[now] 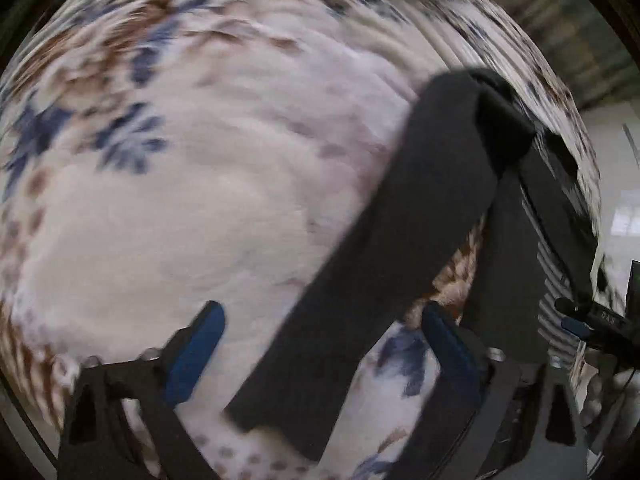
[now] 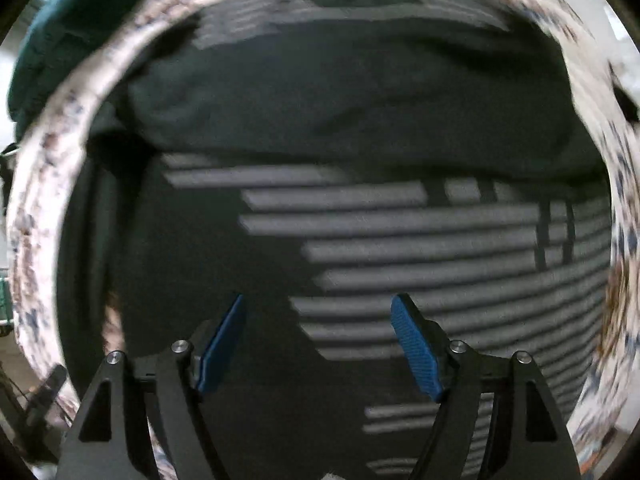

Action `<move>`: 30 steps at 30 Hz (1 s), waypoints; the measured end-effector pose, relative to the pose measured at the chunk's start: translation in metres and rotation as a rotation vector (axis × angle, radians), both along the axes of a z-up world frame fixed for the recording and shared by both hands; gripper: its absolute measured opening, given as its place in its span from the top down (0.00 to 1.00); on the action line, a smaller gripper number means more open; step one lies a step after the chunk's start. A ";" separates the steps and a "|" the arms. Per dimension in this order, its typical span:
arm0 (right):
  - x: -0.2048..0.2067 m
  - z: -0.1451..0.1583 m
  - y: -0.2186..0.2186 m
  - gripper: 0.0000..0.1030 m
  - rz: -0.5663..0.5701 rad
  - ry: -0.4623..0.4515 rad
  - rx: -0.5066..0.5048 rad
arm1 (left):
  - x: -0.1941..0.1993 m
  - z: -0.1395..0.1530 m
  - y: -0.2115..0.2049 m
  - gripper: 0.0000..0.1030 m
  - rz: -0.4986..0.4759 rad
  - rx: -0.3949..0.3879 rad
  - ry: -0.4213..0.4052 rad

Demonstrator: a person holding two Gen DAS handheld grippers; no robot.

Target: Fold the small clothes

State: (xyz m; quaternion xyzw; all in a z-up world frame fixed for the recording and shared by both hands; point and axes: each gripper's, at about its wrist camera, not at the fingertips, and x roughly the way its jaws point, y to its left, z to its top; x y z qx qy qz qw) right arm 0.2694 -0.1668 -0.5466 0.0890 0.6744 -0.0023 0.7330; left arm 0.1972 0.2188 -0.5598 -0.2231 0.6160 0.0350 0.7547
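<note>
A dark grey garment with pale grey stripes [image 2: 360,208] lies spread on a flowered cloth. In the left wrist view one dark sleeve [image 1: 384,248] of it stretches diagonally across the cloth and passes between my fingers. My left gripper [image 1: 324,344] is open, its blue pads on either side of the sleeve, not closed on it. My right gripper [image 2: 320,344] is open and empty, just above the striped body of the garment. It also shows at the right edge of the left wrist view [image 1: 588,324].
The white cloth with blue and brown flowers [image 1: 180,200] covers the surface under the garment. A dark teal garment [image 2: 52,40] lies beyond its far left edge. The cloth's edge and the room floor [image 1: 616,184] show at the right.
</note>
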 end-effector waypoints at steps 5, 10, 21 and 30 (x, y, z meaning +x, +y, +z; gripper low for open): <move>-0.028 -0.017 -0.013 0.26 -0.022 0.047 -0.015 | 0.018 0.008 0.000 0.90 -0.080 -0.023 -0.003; -0.038 -0.011 -0.017 0.26 -0.020 0.036 0.002 | 0.034 0.042 0.065 0.90 0.011 -0.019 -0.047; -0.042 -0.011 -0.028 0.26 -0.052 0.072 0.055 | 0.009 0.047 0.219 0.25 0.490 -0.234 -0.171; -0.028 -0.011 -0.033 0.26 -0.063 0.089 0.062 | -0.025 -0.026 0.202 0.27 0.871 -0.492 -0.153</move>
